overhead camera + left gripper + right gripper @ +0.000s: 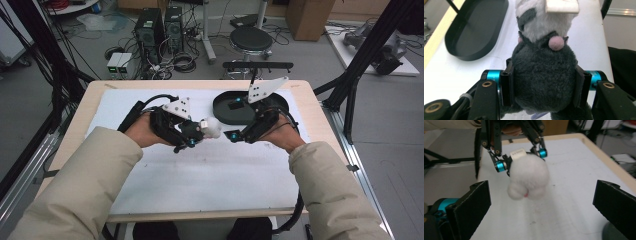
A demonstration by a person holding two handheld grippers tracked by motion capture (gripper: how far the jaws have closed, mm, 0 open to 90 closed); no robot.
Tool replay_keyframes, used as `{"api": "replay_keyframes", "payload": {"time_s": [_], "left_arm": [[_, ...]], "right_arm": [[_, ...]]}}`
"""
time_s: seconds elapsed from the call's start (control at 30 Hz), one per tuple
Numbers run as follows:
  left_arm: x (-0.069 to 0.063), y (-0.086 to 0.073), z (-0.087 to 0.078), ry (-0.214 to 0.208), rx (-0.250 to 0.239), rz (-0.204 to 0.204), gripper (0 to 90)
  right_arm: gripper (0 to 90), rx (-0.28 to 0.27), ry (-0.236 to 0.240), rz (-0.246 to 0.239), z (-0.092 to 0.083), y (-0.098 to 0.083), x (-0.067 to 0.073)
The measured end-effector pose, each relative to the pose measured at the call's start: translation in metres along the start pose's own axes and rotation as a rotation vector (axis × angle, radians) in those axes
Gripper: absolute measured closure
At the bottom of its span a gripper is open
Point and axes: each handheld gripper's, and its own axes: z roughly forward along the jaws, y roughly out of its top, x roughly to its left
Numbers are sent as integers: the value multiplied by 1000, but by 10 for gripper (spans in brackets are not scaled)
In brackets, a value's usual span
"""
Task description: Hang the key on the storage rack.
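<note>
Plush toy is clamped at its dark grey body by L gripper, pads sunk into the pile both sides, toy held off the white table cover; judged light, soft, squashy, not fragile, so grip is best kept on the denser mid-body, not the fluffy white end or sewn tag. R gripper is seen w/ jaws spread wide, nothing btwn them, aimed at the toy. Black oval tray is noted further back.
</note>
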Motion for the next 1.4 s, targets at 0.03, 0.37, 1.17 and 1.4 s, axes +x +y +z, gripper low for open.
{"api": "replay_keyframes", "payload": {"time_s": [0.03, 0.37, 1.17, 1.4], "left_arm": [[0, 0, 1, 0, 4, 2, 481], [-3, 0, 12, -22, 33, 19, 481], [-2, -4, 19, -46, 11, 36, 379], [0, -24, 5, 103, -116, -59, 68]], "right_arm": [[7, 28, 12, -8, 6, 3, 1], [50, 122, 79, -20, 26, 10, 2], [578, 243, 103, -60, 38, 9, 3], [580, 201, 51, -3, 25, 4, -2]]}}
